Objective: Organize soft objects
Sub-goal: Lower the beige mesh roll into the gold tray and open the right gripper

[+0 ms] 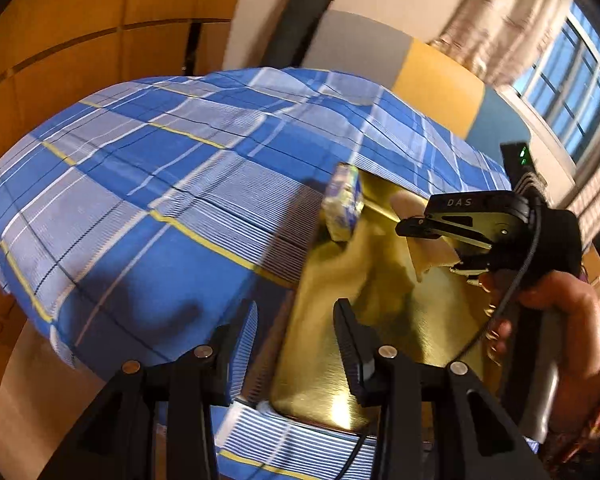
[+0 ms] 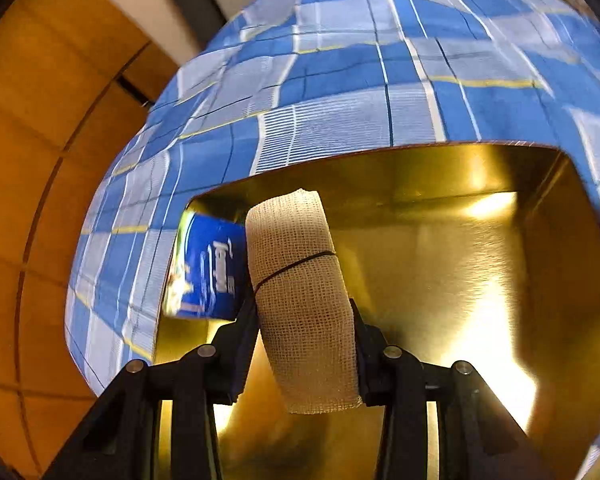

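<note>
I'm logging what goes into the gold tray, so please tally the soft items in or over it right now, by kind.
Gauze bandage roll: 1, between the right gripper's fingers over the gold tray
Blue tissue pack: 1, at the tray's corner
Total: 2

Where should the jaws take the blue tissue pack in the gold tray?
Across the two broad printed faces of the tissue pack, from above. It stands on edge in the tray corner, close beside the gauze roll in the right gripper, so only its upper part looks free.
</note>
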Demonstrator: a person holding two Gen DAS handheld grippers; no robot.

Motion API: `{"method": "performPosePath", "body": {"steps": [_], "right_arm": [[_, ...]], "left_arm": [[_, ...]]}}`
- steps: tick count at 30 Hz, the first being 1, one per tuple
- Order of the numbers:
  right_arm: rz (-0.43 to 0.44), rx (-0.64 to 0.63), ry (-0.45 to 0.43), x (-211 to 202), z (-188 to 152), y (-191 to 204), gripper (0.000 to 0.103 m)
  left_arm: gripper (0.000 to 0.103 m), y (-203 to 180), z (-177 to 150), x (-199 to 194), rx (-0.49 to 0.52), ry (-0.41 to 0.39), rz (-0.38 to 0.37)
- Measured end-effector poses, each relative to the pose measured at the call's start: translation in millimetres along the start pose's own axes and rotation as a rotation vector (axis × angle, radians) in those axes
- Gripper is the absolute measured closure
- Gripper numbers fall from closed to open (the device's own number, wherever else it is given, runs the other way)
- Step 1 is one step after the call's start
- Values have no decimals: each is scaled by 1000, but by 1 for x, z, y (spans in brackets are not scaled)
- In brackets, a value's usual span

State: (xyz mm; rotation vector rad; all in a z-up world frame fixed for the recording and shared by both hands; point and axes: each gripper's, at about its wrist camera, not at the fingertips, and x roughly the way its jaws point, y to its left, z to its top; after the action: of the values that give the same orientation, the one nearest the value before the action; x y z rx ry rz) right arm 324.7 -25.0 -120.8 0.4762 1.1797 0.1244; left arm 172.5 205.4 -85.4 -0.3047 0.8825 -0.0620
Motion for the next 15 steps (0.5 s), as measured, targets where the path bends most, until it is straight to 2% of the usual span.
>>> {"method": "performPosePath", "body": {"steps": [3,6,8,15], "right_arm": [[-4,64,-13,10,6,1,54],[33,88,-29,12,9,1,42],[39,82,-46,8,8,2,38],[15,-31,-87,-25,-7,8,38]], "left_arm": [[64,7,2,-2,-25,-7,0],[64,9,2,-5,-38,-16,1],[64,10,2,-6,-47,-24,-2],[64,0,0,-6,-51,-13,-35]]}}
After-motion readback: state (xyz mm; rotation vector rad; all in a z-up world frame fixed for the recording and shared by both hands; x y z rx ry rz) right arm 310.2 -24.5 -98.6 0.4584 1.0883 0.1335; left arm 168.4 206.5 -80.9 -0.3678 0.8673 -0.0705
